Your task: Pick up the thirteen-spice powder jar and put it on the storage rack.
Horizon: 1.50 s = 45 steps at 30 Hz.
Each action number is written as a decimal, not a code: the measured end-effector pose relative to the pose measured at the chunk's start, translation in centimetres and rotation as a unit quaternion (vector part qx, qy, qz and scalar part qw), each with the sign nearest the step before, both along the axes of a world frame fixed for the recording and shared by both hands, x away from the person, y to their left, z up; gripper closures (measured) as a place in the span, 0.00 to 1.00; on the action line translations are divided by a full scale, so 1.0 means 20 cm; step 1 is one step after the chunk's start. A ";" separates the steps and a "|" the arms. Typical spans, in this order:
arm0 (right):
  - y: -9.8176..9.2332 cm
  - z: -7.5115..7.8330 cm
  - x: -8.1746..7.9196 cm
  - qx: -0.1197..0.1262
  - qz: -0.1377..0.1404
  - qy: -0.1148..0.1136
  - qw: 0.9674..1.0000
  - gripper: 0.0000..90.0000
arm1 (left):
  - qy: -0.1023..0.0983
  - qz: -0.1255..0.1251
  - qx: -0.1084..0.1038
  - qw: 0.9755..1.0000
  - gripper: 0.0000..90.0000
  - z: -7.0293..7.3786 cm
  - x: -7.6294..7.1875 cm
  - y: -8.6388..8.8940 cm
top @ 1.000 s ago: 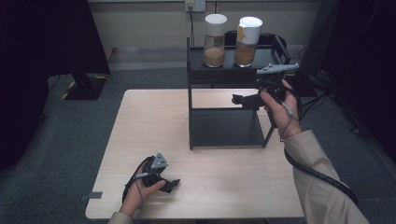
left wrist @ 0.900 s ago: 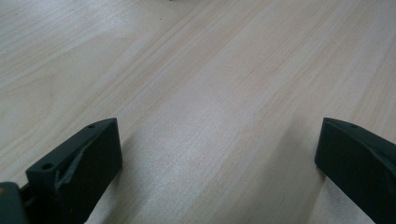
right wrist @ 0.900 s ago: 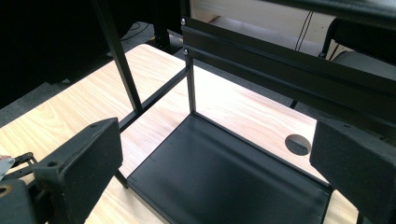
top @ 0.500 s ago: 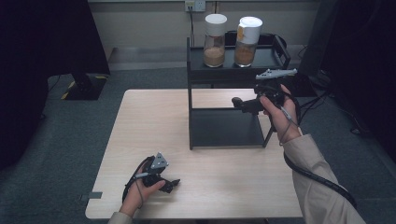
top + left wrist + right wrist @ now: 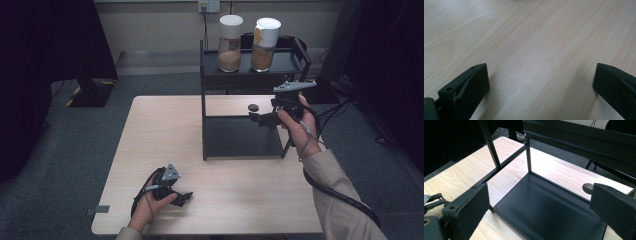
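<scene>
A black two-tier rack (image 5: 210,85) stands on the back right part of the wooden table (image 5: 165,130). Two white-lidded jars of brown contents (image 5: 230,36) (image 5: 264,37) are on its top shelf. My right gripper (image 5: 258,119) (image 5: 539,200) hovers at the rack's right side, between the two shelves, jaws open and empty, facing the bare lower shelf (image 5: 549,212). A small dark disc (image 5: 253,107) (image 5: 587,188) lies on the table behind the rack. My left gripper (image 5: 184,197) (image 5: 540,77) rests low at the table's front left, jaws wide open over bare wood.
The rack's thin black posts (image 5: 490,145) and top shelf edge (image 5: 579,137) frame the space in front of the right gripper. Dark chairs and cables surround the table on grey carpet (image 5: 65,150). The left gripper (image 5: 431,200) appears far off in the right gripper view.
My right gripper has come down and slightly left, from beside the top shelf to the level between the shelves. The left gripper has stayed put.
</scene>
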State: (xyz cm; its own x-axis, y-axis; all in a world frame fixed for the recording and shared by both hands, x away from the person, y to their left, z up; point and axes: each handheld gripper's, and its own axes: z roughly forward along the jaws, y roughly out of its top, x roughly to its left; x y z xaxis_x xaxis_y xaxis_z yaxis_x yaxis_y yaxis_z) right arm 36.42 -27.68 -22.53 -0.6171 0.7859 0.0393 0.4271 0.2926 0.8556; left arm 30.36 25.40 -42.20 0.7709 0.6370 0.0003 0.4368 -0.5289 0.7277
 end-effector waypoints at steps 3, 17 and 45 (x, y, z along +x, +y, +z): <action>-0.01 -0.02 0.00 0.002 0.001 0.003 1.000 0.02 | 0.000 0.000 0.000 1.000 0.00 0.00 0.00 0.00; -0.03 -0.11 0.01 0.006 -0.001 0.014 1.000 0.02 | 0.000 0.000 0.000 1.000 0.00 0.00 0.00 0.00; -0.07 -0.29 -0.01 0.010 -0.004 0.037 0.999 0.02 | 0.000 0.000 0.000 1.000 0.00 0.00 0.00 0.00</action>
